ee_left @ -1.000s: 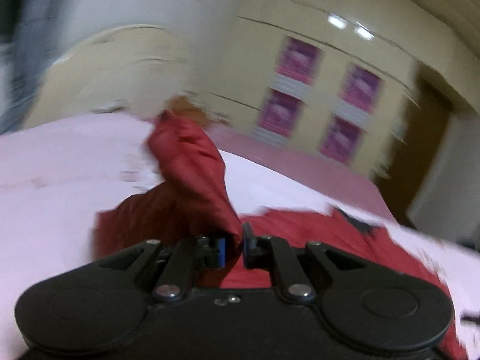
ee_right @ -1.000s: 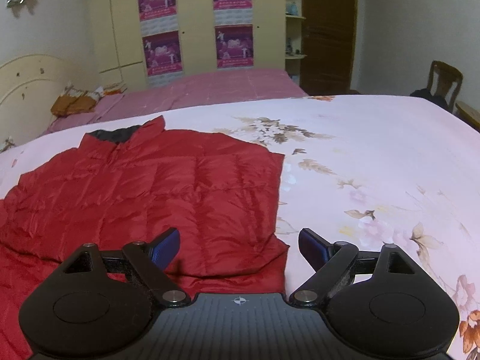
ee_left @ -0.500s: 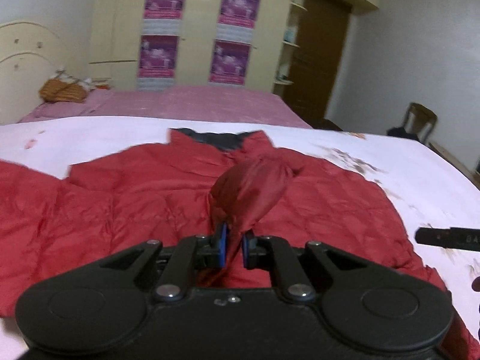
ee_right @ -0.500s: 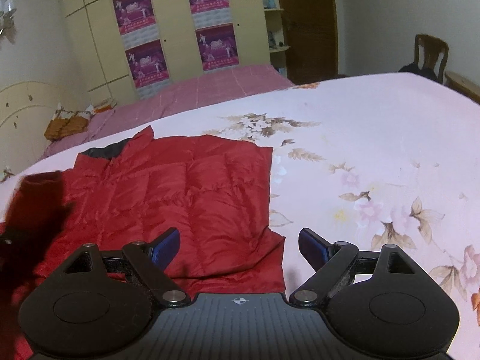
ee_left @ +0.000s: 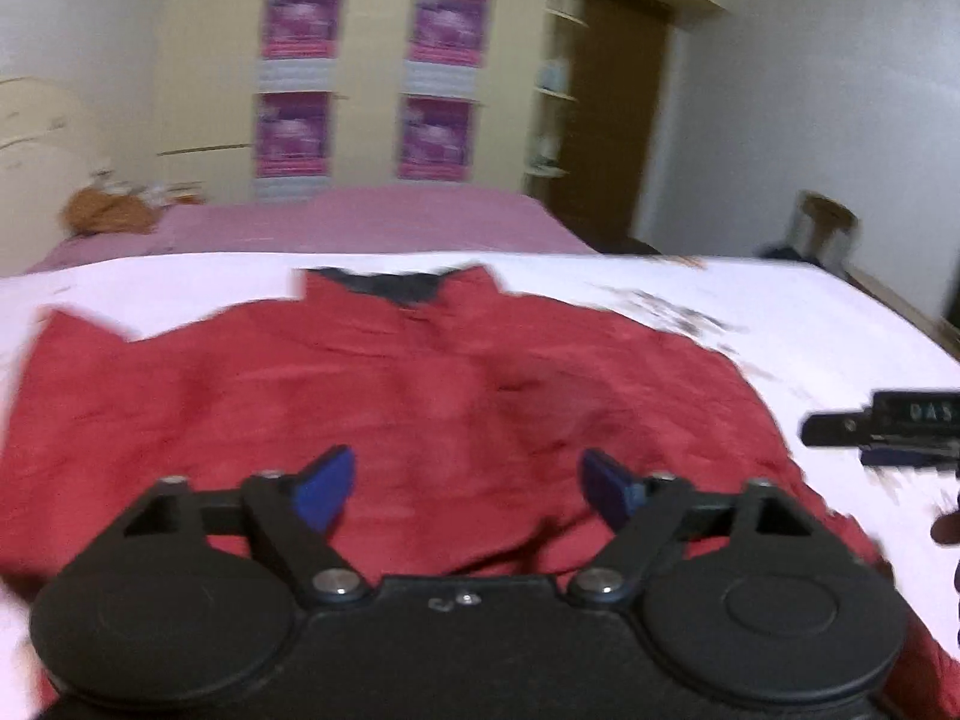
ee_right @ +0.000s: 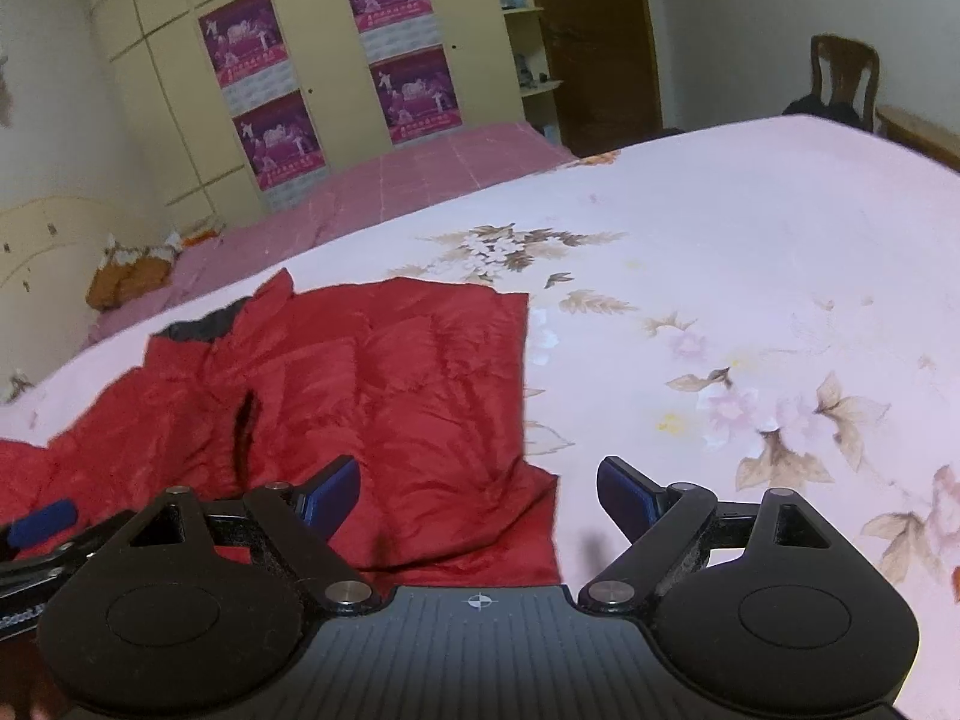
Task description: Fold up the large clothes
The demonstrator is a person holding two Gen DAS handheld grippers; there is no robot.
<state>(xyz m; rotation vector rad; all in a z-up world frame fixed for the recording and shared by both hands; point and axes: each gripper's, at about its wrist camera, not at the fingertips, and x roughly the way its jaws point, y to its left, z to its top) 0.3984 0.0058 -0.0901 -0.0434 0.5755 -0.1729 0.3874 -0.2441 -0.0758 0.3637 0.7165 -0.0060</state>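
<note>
Left gripper point(ee_left: 467, 483): jaws opening over the fabric, nothing pinched between them. Red padded jacket point(ee_right: 384, 396): spread flat on the floral bedspread point(ee_right: 750, 276), dark collar toward the wardrobe point(ee_right: 312, 60). Right gripper point(ee_right: 479, 498): jaws wide apart, empty, above the jacket's edge.

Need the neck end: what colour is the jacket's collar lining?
Dark grey collar lining, clearest in the left wrist view.

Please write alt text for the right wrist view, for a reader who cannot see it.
A red puffer jacket with a dark collar lies spread on a floral pink bedsheet, just beyond the right gripper, whose blue-padded jaws stand open and empty. The left gripper's fingers show at the left edge; a wardrobe with purple posters stands behind.
</note>
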